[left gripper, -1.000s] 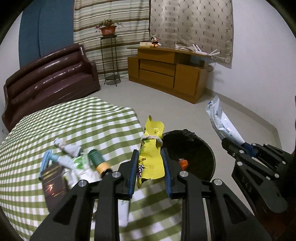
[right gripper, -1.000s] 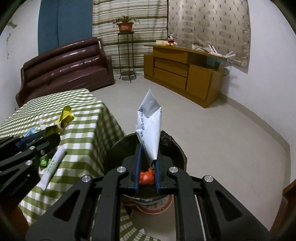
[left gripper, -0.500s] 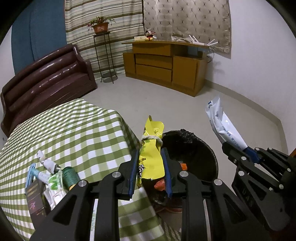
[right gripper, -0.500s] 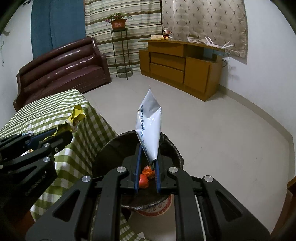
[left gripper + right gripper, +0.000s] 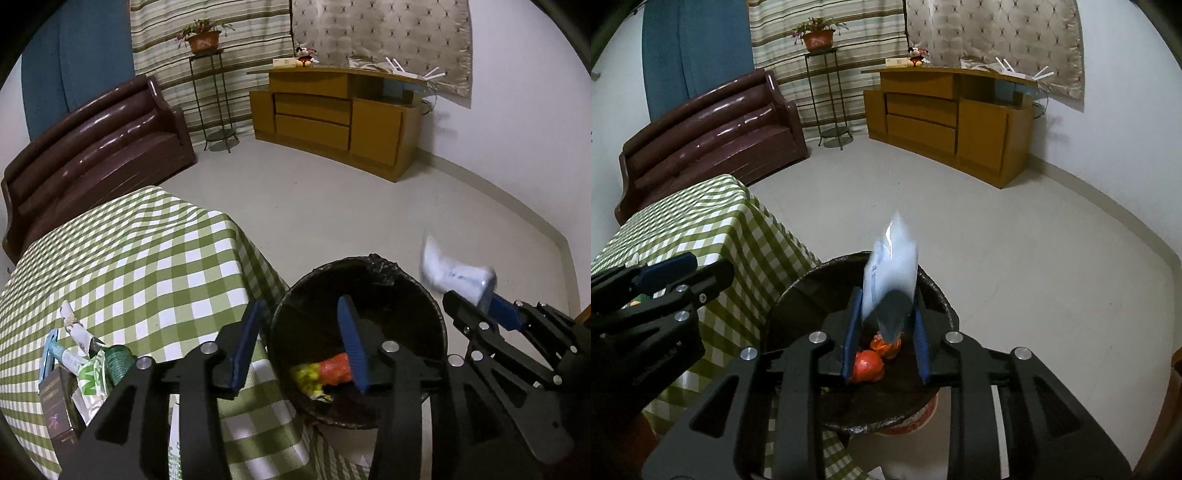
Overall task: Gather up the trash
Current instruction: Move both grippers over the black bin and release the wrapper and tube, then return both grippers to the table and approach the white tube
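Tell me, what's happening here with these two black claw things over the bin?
A person holding a gripper in each hand is clearing trash off a checked table into a black bin. The left gripper has just been opening and is empty, with a yellow wrapper lying in the bin below. The right gripper has just been opening too; the white packet between its jaws looks blurred, apparently slipping free. More litter waits on the table.

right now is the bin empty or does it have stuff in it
Not empty: the bin holds an orange wrapper and a yellow wrapper at the bottom.
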`<state>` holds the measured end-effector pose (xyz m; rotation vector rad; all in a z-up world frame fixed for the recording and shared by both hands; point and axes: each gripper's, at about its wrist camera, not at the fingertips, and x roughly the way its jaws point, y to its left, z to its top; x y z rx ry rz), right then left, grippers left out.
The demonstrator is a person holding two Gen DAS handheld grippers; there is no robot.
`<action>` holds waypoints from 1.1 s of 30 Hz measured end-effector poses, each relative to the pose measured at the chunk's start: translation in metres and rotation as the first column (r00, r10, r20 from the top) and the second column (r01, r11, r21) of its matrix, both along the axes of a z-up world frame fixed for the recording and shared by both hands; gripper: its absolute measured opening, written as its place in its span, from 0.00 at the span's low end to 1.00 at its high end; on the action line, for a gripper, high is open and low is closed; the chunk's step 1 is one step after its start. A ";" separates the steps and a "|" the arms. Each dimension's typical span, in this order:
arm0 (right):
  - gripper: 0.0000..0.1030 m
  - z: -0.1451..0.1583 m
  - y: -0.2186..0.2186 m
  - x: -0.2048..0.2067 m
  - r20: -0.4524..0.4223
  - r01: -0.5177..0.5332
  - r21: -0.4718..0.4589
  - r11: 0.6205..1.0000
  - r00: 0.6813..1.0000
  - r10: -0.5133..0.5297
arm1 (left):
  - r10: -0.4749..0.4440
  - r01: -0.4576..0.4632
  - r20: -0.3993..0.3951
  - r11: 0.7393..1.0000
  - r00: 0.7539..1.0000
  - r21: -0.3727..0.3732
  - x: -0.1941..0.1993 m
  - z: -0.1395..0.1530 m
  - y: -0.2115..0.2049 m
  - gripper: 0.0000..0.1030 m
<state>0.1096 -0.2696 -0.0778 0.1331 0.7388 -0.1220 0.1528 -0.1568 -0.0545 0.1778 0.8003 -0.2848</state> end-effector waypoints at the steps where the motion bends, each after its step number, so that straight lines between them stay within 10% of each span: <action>1: 0.26 0.000 -0.001 0.000 -0.002 0.002 -0.001 1.000 1.000 -0.002 | 0.004 -0.004 -0.001 1.000 1.000 0.002 0.000 0.000 0.000 0.47; 33: 0.41 0.043 0.056 -0.042 0.053 -0.063 -0.014 0.998 0.997 0.064 | 0.148 -0.145 0.041 0.987 0.988 -0.062 -0.051 0.038 0.106 0.59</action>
